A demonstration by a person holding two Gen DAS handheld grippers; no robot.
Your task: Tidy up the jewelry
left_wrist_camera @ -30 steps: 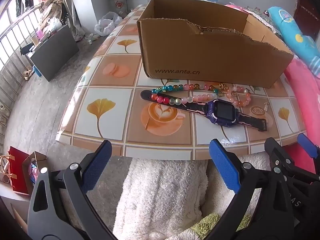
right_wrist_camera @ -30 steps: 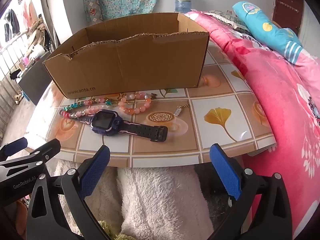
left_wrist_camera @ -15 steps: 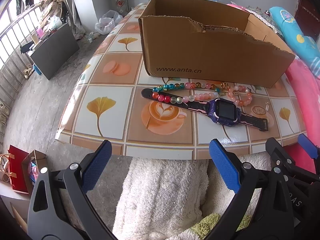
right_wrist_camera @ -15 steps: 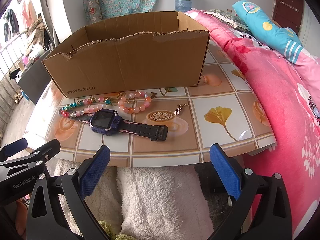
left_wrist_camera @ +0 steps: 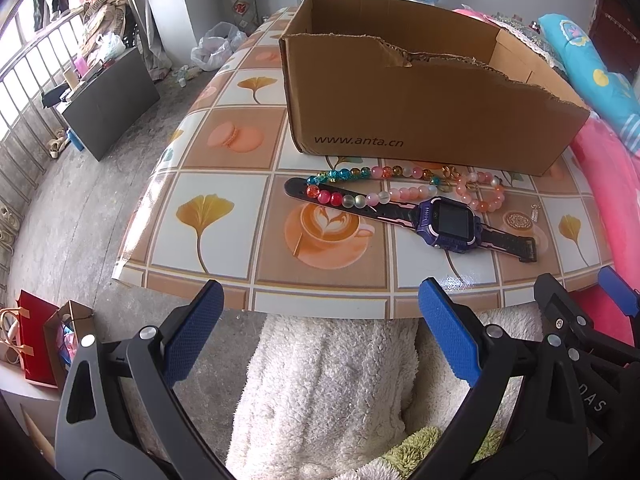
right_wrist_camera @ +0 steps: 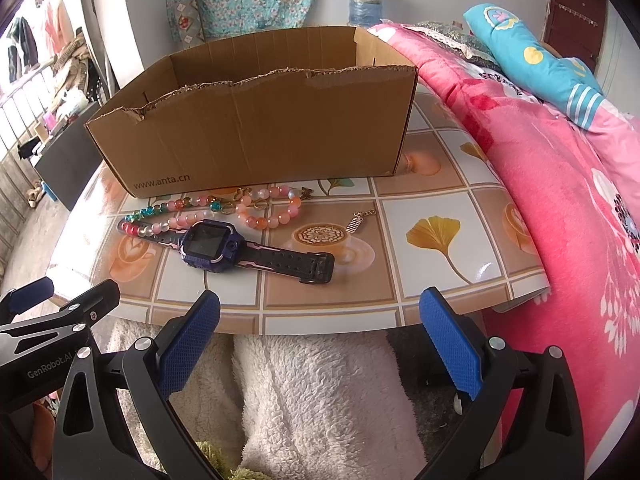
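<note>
A purple watch (left_wrist_camera: 448,223) (right_wrist_camera: 212,246) with a black strap lies on the patterned table (left_wrist_camera: 224,168) (right_wrist_camera: 432,248). Behind it run a long string of coloured beads (left_wrist_camera: 360,196) (right_wrist_camera: 160,216) and a pink bead bracelet (left_wrist_camera: 480,196) (right_wrist_camera: 272,210). A small silver pendant (left_wrist_camera: 534,213) (right_wrist_camera: 356,222) rests to the right. An open cardboard box (left_wrist_camera: 420,112) (right_wrist_camera: 256,132) stands behind them. My left gripper (left_wrist_camera: 320,320) and right gripper (right_wrist_camera: 320,320) are both open, held short of the table's near edge, with nothing between their fingers.
A white fluffy cloth (left_wrist_camera: 328,392) (right_wrist_camera: 320,400) lies below the table edge. A pink blanket (right_wrist_camera: 560,200) and a blue pillow (right_wrist_camera: 532,60) sit to the right. Left of the table are the floor, a dark board (left_wrist_camera: 108,100) and a red bag (left_wrist_camera: 36,344).
Both grippers have drifted slightly, so the table and box sit a little lower in both views. Nothing on the table has moved. Both grippers stay open.
</note>
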